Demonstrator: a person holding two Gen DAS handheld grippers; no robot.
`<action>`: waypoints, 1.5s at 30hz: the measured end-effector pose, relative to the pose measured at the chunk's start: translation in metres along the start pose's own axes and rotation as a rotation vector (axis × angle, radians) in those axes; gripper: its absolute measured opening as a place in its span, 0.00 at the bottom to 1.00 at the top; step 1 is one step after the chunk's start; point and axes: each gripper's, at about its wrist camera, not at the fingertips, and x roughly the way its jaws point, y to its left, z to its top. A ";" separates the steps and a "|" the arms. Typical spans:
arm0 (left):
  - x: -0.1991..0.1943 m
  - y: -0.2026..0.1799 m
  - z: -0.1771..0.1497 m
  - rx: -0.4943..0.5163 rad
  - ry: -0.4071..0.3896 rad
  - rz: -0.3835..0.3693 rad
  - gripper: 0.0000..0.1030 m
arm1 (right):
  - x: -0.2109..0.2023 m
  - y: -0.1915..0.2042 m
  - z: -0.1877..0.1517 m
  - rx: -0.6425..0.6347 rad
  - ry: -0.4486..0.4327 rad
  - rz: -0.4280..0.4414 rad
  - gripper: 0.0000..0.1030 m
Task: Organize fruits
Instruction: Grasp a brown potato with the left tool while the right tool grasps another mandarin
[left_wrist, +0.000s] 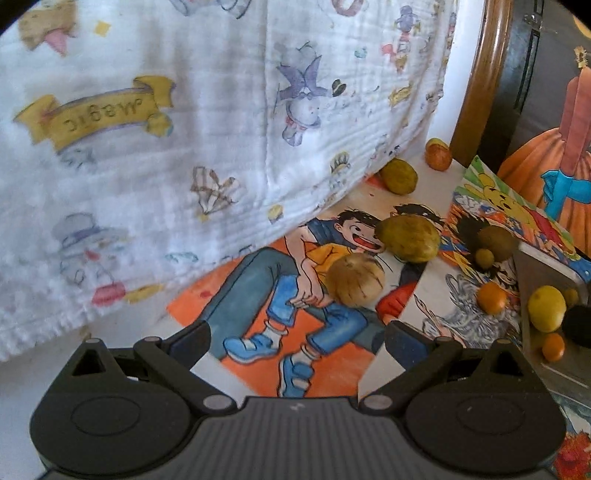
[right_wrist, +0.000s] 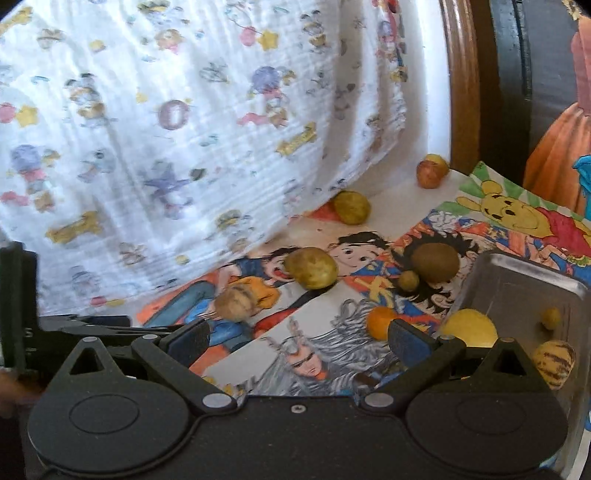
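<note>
Several fruits are scattered over the cartoon drawings (right_wrist: 332, 347) covering the table. A tan striped fruit (left_wrist: 355, 280) is seen just ahead of the left gripper (left_wrist: 297, 341), whose fingers are spread wide with nothing between them. A greenish mango-like fruit (left_wrist: 409, 239) is sat a bit further back, and a kiwi (right_wrist: 435, 261) with a tiny green fruit (right_wrist: 408, 280) touching it is off to the right. The right gripper (right_wrist: 299, 341) is also held wide and empty. An orange (right_wrist: 380, 322) is parked beside the metal tray (right_wrist: 517, 273), where a yellow lemon (right_wrist: 469, 326), a striped fruit (right_wrist: 554, 363) and a small yellow one (right_wrist: 550, 317) are already placed. A printed white cloth (right_wrist: 166, 147) is draped behind.
</note>
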 end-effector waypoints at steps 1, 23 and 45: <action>0.003 0.000 0.001 0.001 0.002 0.002 0.99 | 0.006 -0.002 -0.001 -0.001 -0.001 -0.022 0.99; 0.056 -0.042 0.013 0.070 0.011 -0.015 0.99 | 0.079 -0.046 -0.026 -0.045 0.013 -0.122 0.99; 0.076 -0.053 0.017 0.054 -0.030 -0.028 0.69 | 0.116 -0.055 -0.018 -0.105 0.066 -0.123 0.82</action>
